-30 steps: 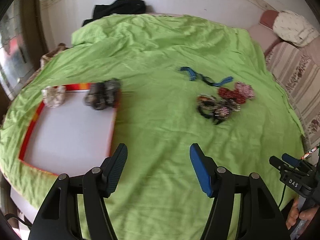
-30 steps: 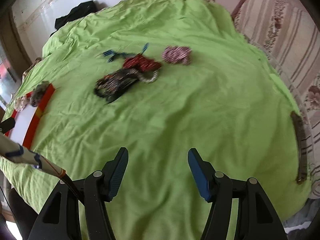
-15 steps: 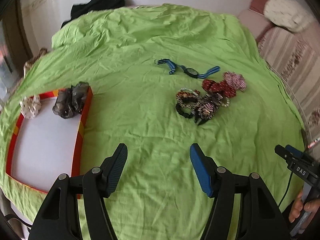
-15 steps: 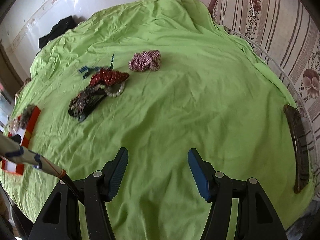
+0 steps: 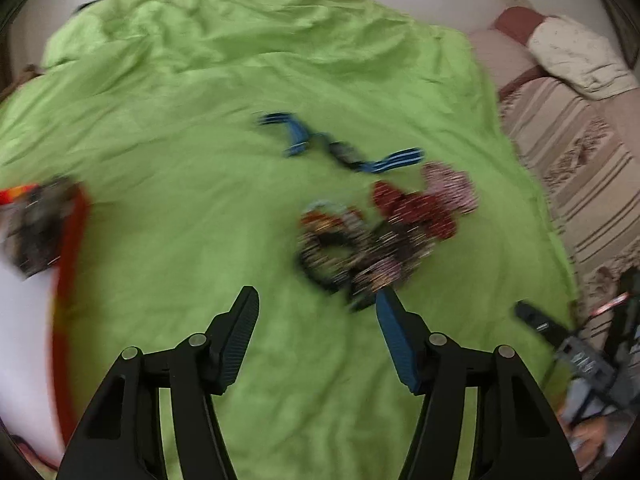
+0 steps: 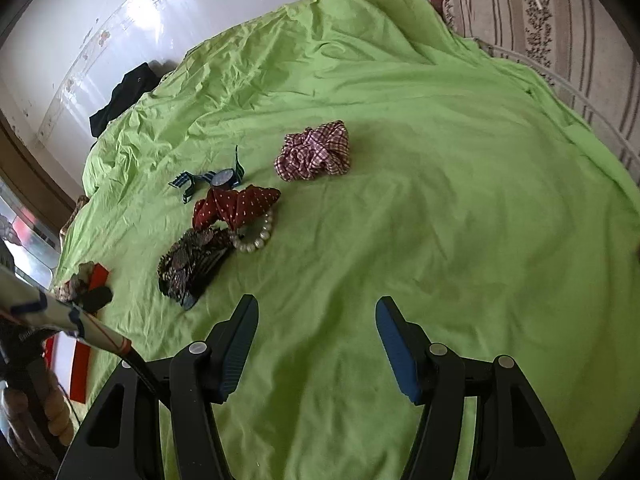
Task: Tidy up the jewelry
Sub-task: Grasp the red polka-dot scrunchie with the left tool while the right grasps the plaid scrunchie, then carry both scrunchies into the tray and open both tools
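A pile of jewelry and hair ties lies on the green sheet (image 6: 440, 208): a dark beaded bunch (image 6: 190, 266), a pearl bracelet (image 6: 256, 240), a red dotted scrunchie (image 6: 234, 206), a checked scrunchie (image 6: 314, 152) and a blue-striped watch (image 6: 222, 178). In the blurred left wrist view the dark bunch (image 5: 344, 252) lies just beyond my open, empty left gripper (image 5: 316, 308), with the red scrunchie (image 5: 416, 210) and watch (image 5: 344, 152) further off. My right gripper (image 6: 316, 316) is open and empty, right of the pile.
A red-rimmed white tray (image 5: 70, 264) holding a dark scrunchie (image 5: 38, 224) sits at the left; its corner shows in the right wrist view (image 6: 86, 354). A striped sofa (image 5: 580, 168) borders the right. Dark clothing (image 6: 120, 100) lies by the far wall.
My left gripper has moved right and forward, closing on the dark bunch; the tray has slid toward the left edge. My right gripper has swung, so the pile sits nearer and larger.
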`<state>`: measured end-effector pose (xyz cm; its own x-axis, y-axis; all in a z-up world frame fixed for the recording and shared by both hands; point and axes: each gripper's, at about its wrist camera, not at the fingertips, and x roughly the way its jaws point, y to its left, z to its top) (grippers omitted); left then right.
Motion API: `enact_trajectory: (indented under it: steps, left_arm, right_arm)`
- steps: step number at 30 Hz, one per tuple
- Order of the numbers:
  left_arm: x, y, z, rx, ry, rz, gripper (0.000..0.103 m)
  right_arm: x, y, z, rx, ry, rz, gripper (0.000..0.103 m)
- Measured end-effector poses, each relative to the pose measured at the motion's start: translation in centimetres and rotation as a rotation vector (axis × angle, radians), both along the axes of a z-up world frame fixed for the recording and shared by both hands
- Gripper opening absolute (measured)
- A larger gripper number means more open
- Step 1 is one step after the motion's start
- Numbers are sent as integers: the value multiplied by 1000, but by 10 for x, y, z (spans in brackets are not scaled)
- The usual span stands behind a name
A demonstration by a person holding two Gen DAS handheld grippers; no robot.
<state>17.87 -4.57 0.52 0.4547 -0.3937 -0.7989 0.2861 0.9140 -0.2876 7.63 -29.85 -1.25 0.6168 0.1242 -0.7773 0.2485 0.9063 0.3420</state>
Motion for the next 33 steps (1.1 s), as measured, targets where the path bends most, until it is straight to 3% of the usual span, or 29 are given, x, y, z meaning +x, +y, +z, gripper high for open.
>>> enact_trajectory:
  steps: [5, 8, 14, 18, 20, 21, 22, 23, 25, 27, 33]
  left_arm:
    - [30, -56, 0, 3, -37, -114, 60]
    - [53, -83, -11, 19, -10, -159, 60]
    - [88, -99, -33, -56, 96, -153, 60]
    - [97, -103, -42, -84, 134, -152, 60]
    - [101, -108, -49, -100, 164, -160, 53]
    - [102, -109, -52, -109, 179, -162, 35]
    - [103, -111, -55, -120, 196, -167, 19]
    - [104, -112, -57, -131, 205, -172, 15]
    - [101, -113, -55, -153, 206, -173, 14]
    - [97, -112, -48, -166, 195, -177, 13]
    - [73, -89, 2, -252, 128, -167, 13]
  right_arm:
    - [8, -2, -6, 25, -10, 0, 66]
    - [18, -13, -2, 55, -33, -8, 66]
    - [70, -39, 13, 58, -68, -28, 66]
    - [119, -47, 6, 77, -39, -30, 66]
    - [135, -48, -2, 101, -20, -29, 66]
    - [142, -48, -6, 105, -8, -29, 66]
    - [148, -47, -10, 102, 5, -29, 62]
    - [153, -46, -15, 96, 20, -25, 58]
    - [159, -45, -25, 97, 54, -13, 23]
    - [160, -47, -31, 114, 69, -14, 12]
    - [128, -56, -9, 143, 16, -43, 7]
